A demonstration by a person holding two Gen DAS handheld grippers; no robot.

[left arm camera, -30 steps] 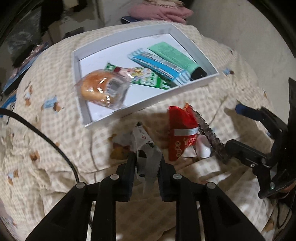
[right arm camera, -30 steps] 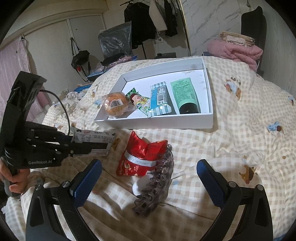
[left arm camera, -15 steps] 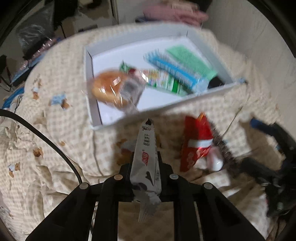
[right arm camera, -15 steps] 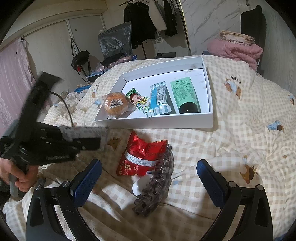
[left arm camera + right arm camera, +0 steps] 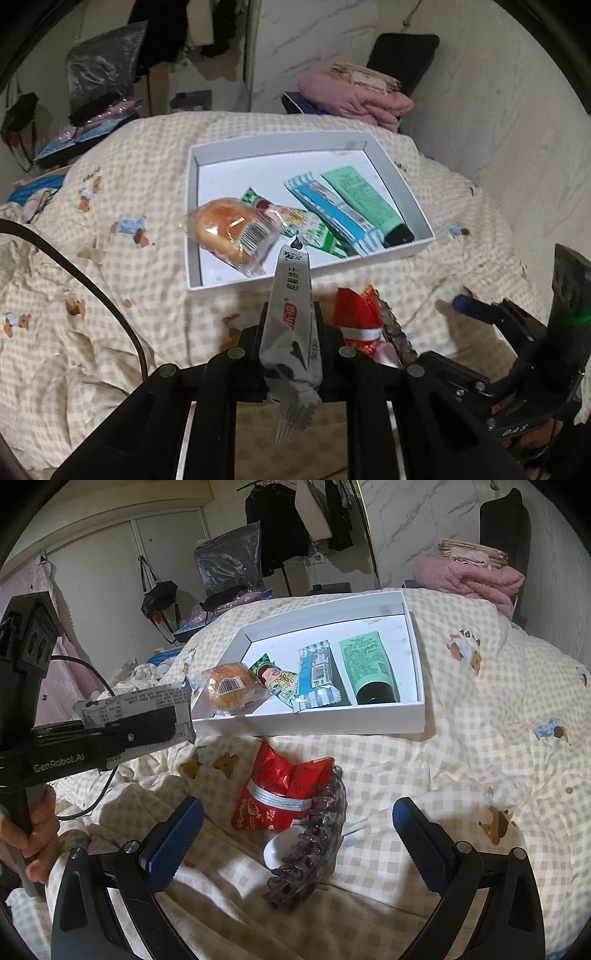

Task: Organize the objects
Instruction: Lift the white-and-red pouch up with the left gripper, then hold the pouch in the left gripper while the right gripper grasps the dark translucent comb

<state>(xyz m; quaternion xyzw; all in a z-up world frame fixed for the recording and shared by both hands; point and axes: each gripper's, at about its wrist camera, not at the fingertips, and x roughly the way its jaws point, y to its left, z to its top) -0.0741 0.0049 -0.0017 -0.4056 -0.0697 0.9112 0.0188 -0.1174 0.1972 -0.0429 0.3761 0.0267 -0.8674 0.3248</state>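
Note:
My left gripper point(image 5: 290, 325) is shut on a grey snack packet point(image 5: 291, 314) and holds it in the air just in front of the white tray point(image 5: 306, 275); the packet point(image 5: 147, 709) also shows in the right wrist view. The tray point(image 5: 314, 723) holds a wrapped bun point(image 5: 231, 688), a green snack packet point(image 5: 277, 681), a blue-white packet point(image 5: 317, 674) and a green tube point(image 5: 369, 666). My right gripper point(image 5: 295, 834) is open and empty over a red snack bag point(image 5: 280, 794), a dark hair claw point(image 5: 314, 842) and a white spoon point(image 5: 275, 851).
Everything lies on a checked beige quilt point(image 5: 480, 738) with bear prints. A pink blanket point(image 5: 354, 99) and a dark chair point(image 5: 402, 55) stand behind the tray. A black cable point(image 5: 74, 266) runs over the quilt at the left.
My left gripper has lifted the grey packet off the quilt and turned it to point toward the tray. The right gripper has stayed where it was.

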